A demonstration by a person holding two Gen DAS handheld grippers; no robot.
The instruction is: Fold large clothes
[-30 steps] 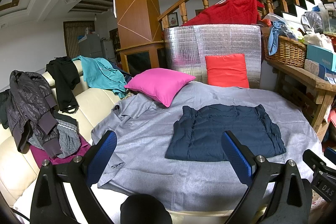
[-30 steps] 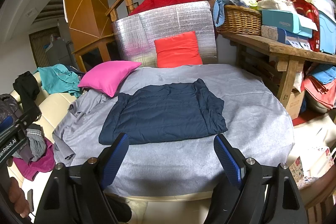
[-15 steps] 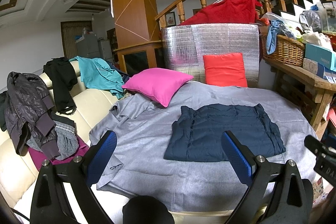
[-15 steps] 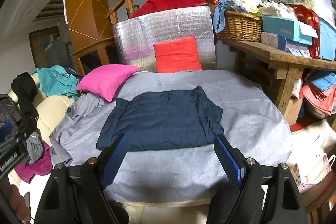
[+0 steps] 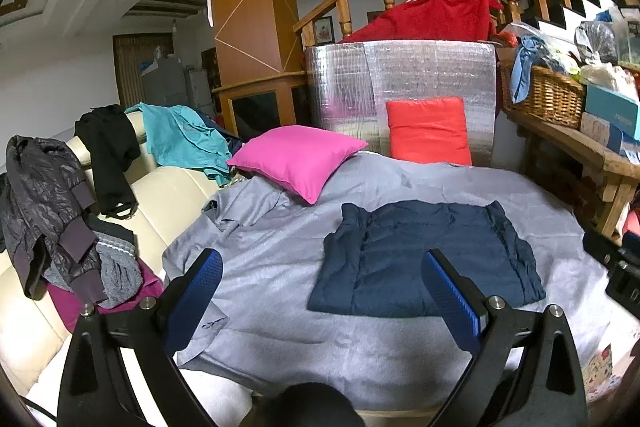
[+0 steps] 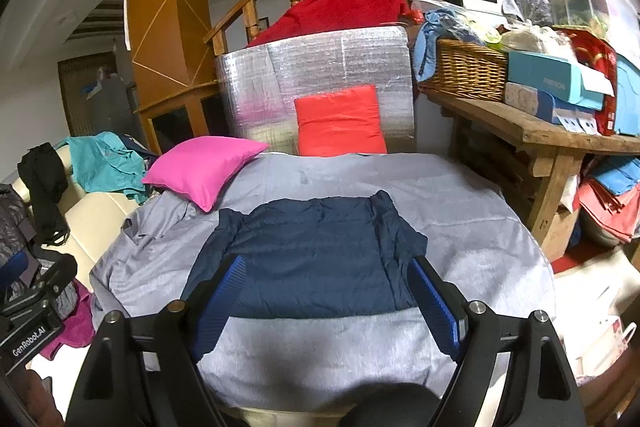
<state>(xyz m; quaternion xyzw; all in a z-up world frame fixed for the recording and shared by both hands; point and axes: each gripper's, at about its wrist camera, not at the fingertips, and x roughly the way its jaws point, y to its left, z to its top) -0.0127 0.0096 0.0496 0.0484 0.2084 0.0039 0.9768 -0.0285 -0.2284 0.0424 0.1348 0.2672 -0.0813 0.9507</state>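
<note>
Navy garment [image 6: 316,259], already folded into a flat rectangle, is lying near the middle of the grey sheet [image 5: 280,331] that is covering the round bed, its near edge running parallel to the bed's near edge, a placement that appears to be leaving bare sheet on all sides for working. Nearest the cameras, the left claw [image 5: 320,295] and the right claw [image 6: 326,301] are both hovering above the near edge with jaws spread wide, gripping nothing and touching no cloth, seemingly having let go of a finished fold. Beyond the garment, a pink cushion [image 5: 296,157] is resting at the sheet's far-left edge and a red cushion [image 6: 340,121] is leaning upright against a silver foil panel [image 6: 312,83] at the far edge. Off to the left, unfolded clothes [image 5: 56,211] are hanging over a cream sofa [image 5: 176,191], probably waiting their turn.
</note>
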